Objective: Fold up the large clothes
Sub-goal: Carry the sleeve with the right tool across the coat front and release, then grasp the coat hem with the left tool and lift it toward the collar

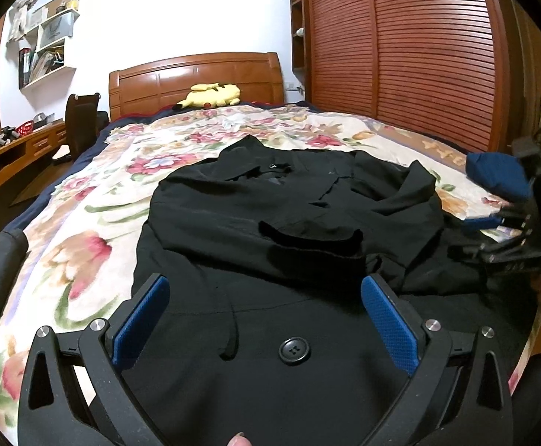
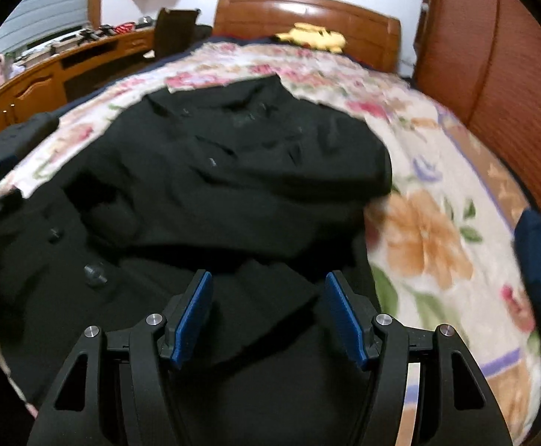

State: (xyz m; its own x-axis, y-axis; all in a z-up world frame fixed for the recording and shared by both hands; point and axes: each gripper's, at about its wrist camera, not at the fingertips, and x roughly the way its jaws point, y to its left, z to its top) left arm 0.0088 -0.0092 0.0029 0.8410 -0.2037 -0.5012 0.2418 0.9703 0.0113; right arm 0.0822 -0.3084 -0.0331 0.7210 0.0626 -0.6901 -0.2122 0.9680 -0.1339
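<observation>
I see 1 black coat (image 1: 270,230) lying on the floral bedspread (image 1: 96,230), its collar end toward the headboard. Its upper part is rumpled, with a sleeve folded across the chest. The lower front lies flatter nearest me, showing a round black 4-hole button (image 1: 294,349) and more buttons along its left side.
</observation>
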